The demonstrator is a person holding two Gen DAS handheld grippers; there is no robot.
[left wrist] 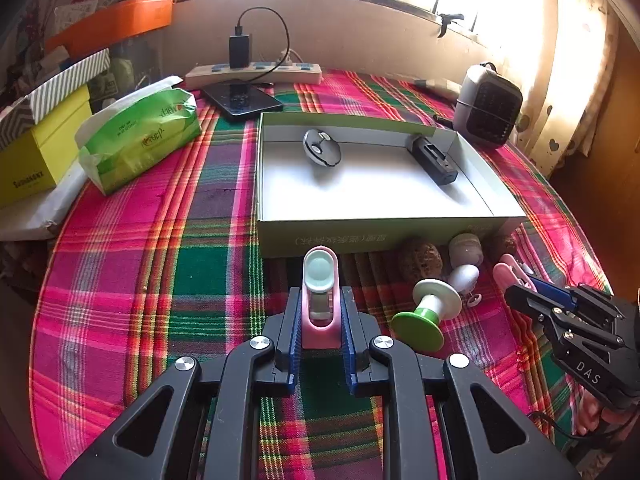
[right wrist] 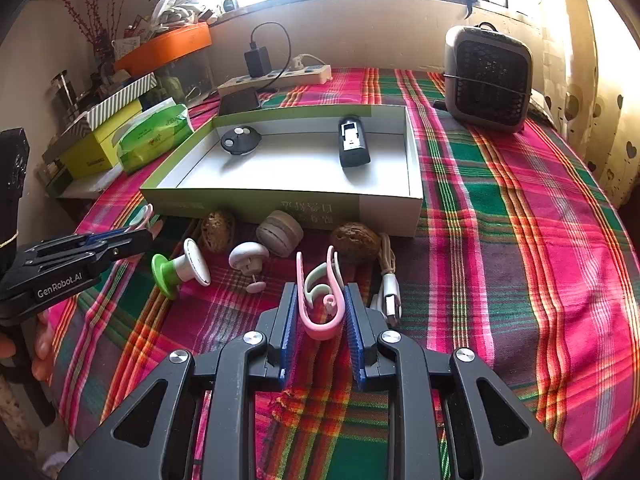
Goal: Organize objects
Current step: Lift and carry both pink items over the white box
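Observation:
In the left wrist view my left gripper (left wrist: 320, 295) is shut on a pink holder with a pale green round cap (left wrist: 320, 280), just before the open white box (left wrist: 380, 236). My right gripper (right wrist: 321, 289) is shut on a pink and pale green clip (right wrist: 316, 320) over the plaid cloth. Each gripper also shows in the other view, the left gripper (right wrist: 138, 238) at the left and the right gripper (left wrist: 520, 296) at the right. Inside the box lie a black round gadget (left wrist: 322, 147) and a black rectangular device (left wrist: 434, 159).
In front of the box lie a green and white spool (right wrist: 180, 270), a white mushroom-shaped knob (right wrist: 248, 256), two walnuts (right wrist: 218, 230), a grey disc (right wrist: 280, 232) and a USB cable (right wrist: 390, 292). A tissue pack (left wrist: 140, 136), power strip (left wrist: 256, 72) and small heater (left wrist: 488, 106) ring the box.

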